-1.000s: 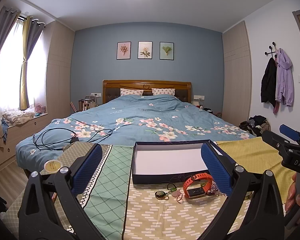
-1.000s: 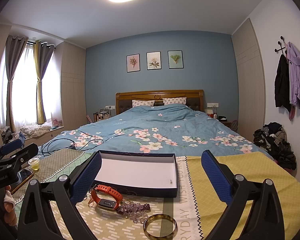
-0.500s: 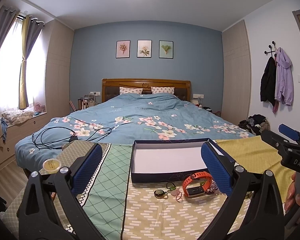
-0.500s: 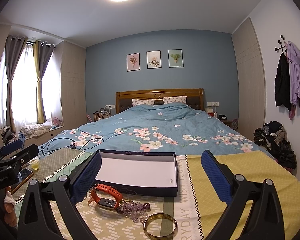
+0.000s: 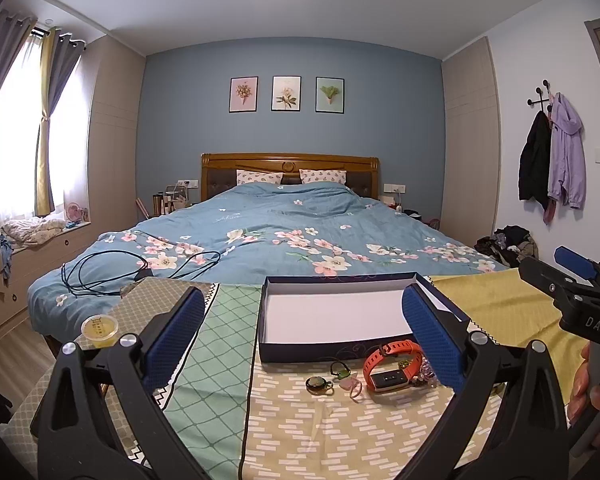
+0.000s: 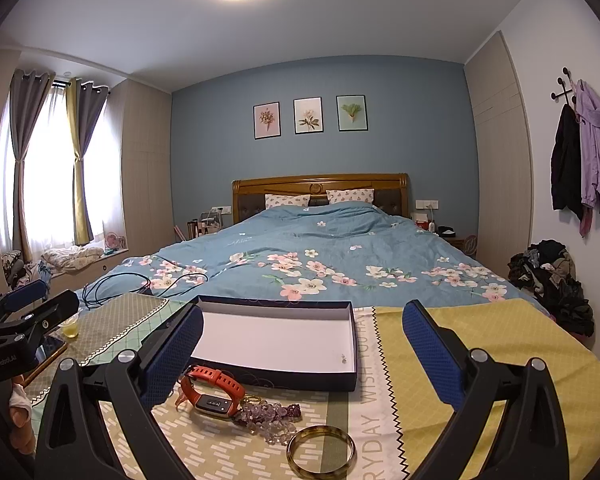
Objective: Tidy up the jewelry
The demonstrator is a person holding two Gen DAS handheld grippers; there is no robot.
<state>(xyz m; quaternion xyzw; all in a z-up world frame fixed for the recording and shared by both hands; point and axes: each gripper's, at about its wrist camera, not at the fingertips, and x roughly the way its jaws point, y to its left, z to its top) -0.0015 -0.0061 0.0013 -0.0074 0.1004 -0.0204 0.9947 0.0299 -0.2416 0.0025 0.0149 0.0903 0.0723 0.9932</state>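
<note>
A dark blue open box (image 5: 332,316) with a white floor sits on the patterned table; it also shows in the right wrist view (image 6: 276,340), with a tiny earring (image 6: 343,358) inside. In front of it lie an orange watch (image 5: 392,366) (image 6: 214,390), a small round pendant (image 5: 318,384), a pink charm (image 5: 352,386), a purple bead bracelet (image 6: 268,420) and a brown bangle (image 6: 321,451). My left gripper (image 5: 300,344) is open and empty above the table, left of the watch. My right gripper (image 6: 302,352) is open and empty, above the box and the jewelry.
A yellow lidded cup (image 5: 99,330) stands at the table's left edge. A phone (image 6: 48,350) lies by the left hand. A bed (image 5: 284,248) with a black cable (image 5: 112,272) lies beyond the table. Clothes are piled on the floor at right (image 6: 552,280).
Both views have shifted very slightly; the grippers stay open and the jewelry has not moved.
</note>
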